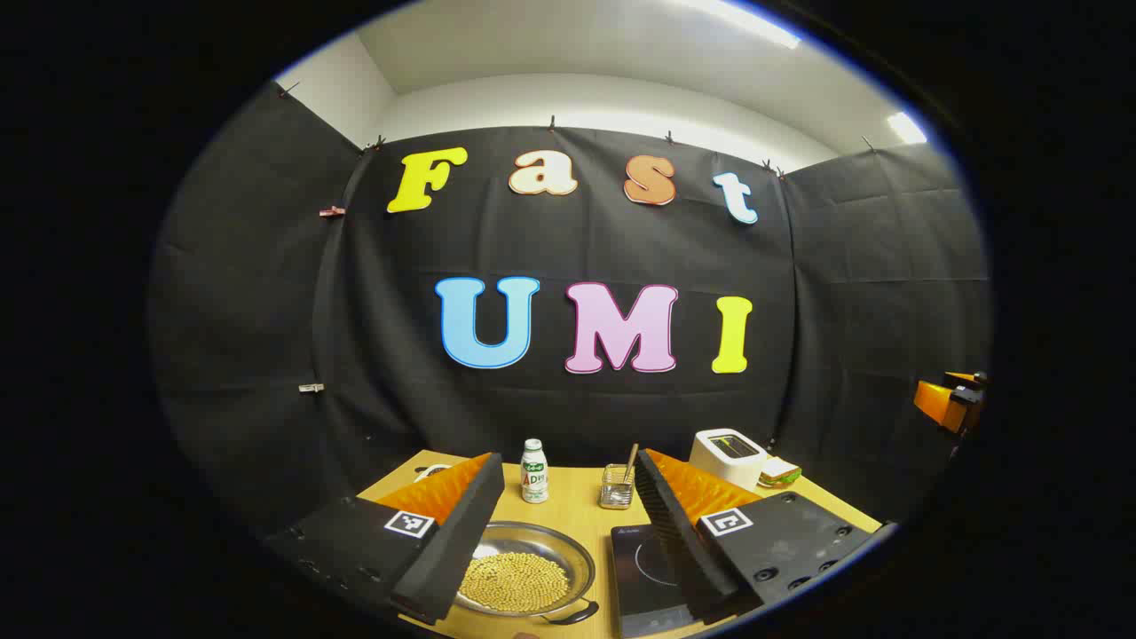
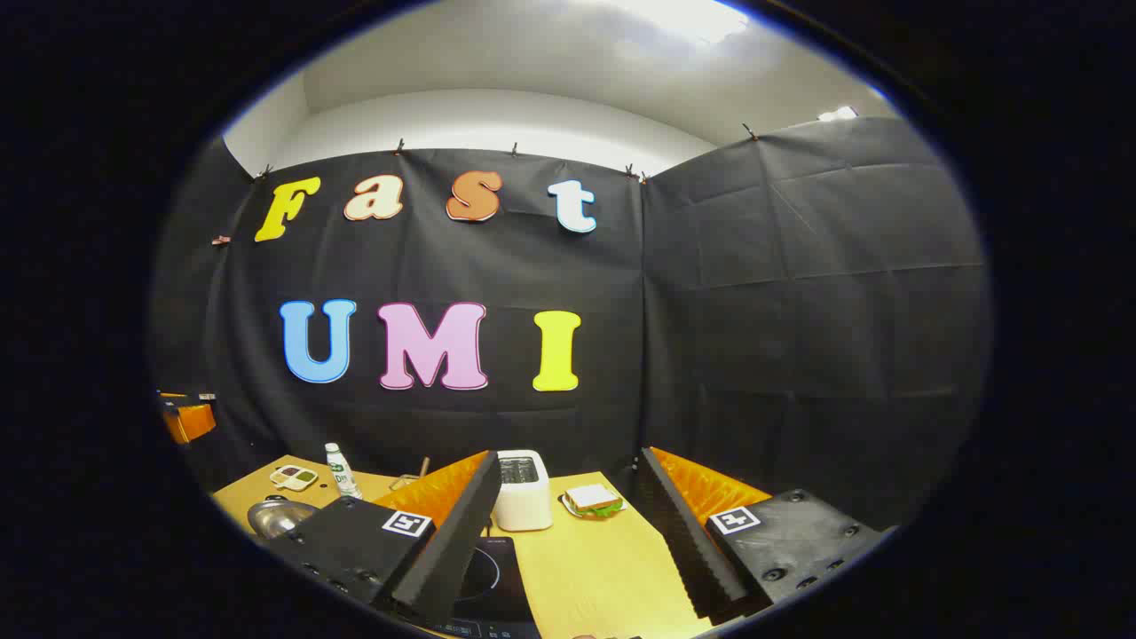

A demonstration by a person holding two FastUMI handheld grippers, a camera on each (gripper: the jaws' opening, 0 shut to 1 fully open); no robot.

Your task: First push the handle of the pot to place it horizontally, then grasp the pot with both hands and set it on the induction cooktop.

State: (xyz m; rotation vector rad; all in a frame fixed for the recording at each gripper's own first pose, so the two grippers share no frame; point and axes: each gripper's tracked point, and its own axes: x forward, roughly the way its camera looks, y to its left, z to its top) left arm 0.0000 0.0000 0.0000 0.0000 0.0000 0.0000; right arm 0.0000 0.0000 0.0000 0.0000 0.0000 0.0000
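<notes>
In the left gripper view, the left gripper (image 1: 568, 524) is seen at the bottom of the frame with its fingers spread wide and nothing held between them. Between the fingers, low in the frame, the pot (image 1: 525, 579) is set on the wooden table (image 1: 577, 506); it is a shallow metal pan filled with small yellow grains, and one dark handle (image 1: 575, 613) is seen at its lower right rim. Just to the right of the pot, the induction cooktop (image 1: 646, 572) is partly covered by the right-hand finger. Farther back, a small bottle (image 1: 533, 471) and a wire holder (image 1: 616, 487) with sticks are placed near the middle, and a white toaster (image 1: 728, 457) and a sandwich (image 1: 779, 473) are found at the right. In the right gripper view, the right gripper (image 2: 568, 524) is likewise shown with its fingers wide apart and empty, above the table (image 2: 595, 568). The cooktop (image 2: 497, 577) lies at the bottom centre, the toaster (image 2: 522, 490) and sandwich (image 2: 593, 501) behind it, and the pot (image 2: 277, 516) is glimpsed at the lower left edge, well apart from the fingers.
</notes>
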